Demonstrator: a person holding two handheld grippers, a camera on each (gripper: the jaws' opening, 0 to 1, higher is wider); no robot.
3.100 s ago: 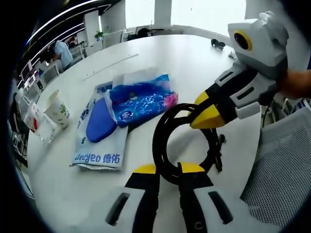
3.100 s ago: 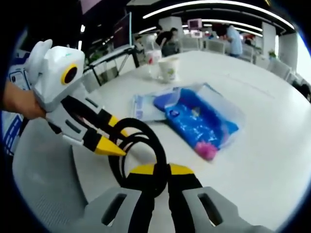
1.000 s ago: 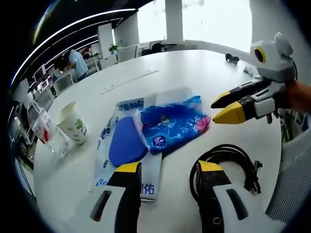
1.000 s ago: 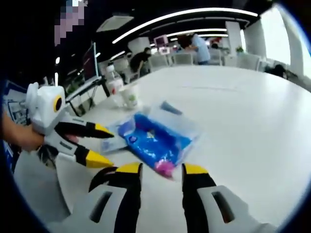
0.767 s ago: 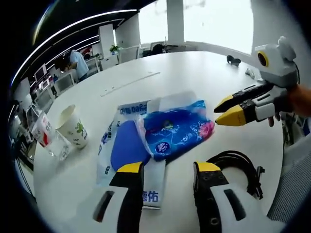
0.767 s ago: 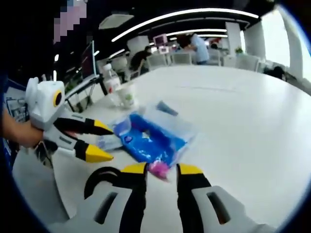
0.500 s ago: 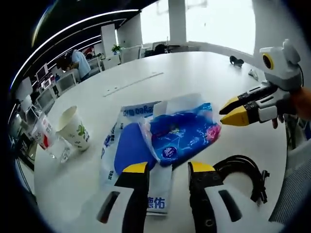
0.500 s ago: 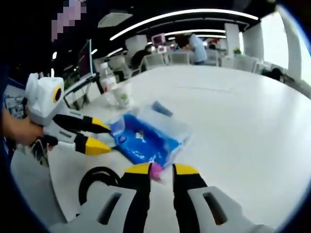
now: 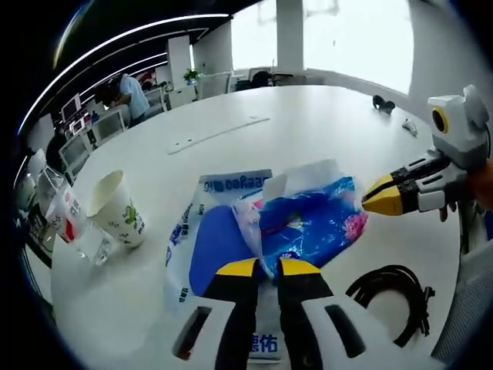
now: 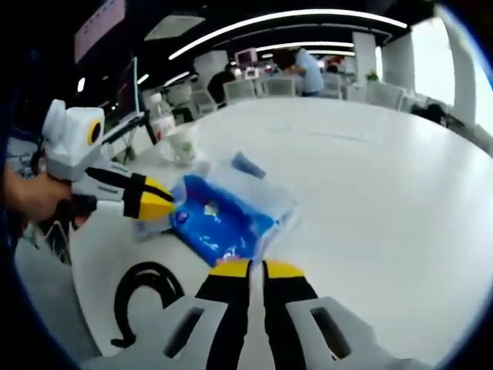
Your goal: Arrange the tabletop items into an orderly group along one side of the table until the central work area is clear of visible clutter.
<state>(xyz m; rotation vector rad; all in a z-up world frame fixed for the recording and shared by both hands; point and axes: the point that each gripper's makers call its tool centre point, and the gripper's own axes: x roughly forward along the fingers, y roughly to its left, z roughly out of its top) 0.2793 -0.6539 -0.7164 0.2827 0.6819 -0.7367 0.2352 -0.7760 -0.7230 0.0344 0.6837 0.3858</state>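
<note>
At the near edge of the counter [image 9: 308,123], left gripper [image 9: 262,269] noted with fingers clenched on the clear wrap at the near side of the blue tissue pack [image 9: 308,223]. In the right gripper view, right gripper [image 10: 248,269] likewise pinched tight, apparently on the film at the pack's near corner. Pack thus held at two ends, resting partly on the flat white-and-blue packet [image 9: 204,247] beneath it.

Just beside, toward the counter's edge: black cable coil [image 9: 393,297], lying loose and apart from both grippers.

Further out: paper cup [image 9: 115,208], upright, with a clear plastic container [image 9: 65,220] close beside it near the counter's far rim. Contents of either not discernible.

Risks judged from this position:
- Thin film gripped rather than the pack body; likely to stretch, tear or slip free if pulled in opposing directions or lifted sharply.
- Flat packet underneath liable to be dragged along and left skewed, or pushed toward the cup.
- Cup light and top-heavy in appearance; likely to tip if the pack or packet is slid into it.
- Cable coil close to the counter's edge; could be knocked off by a careless sweep of either gripper.

Recommended: slow, matched travel of both grippers toward the cup side, stopping short of contact.
</note>
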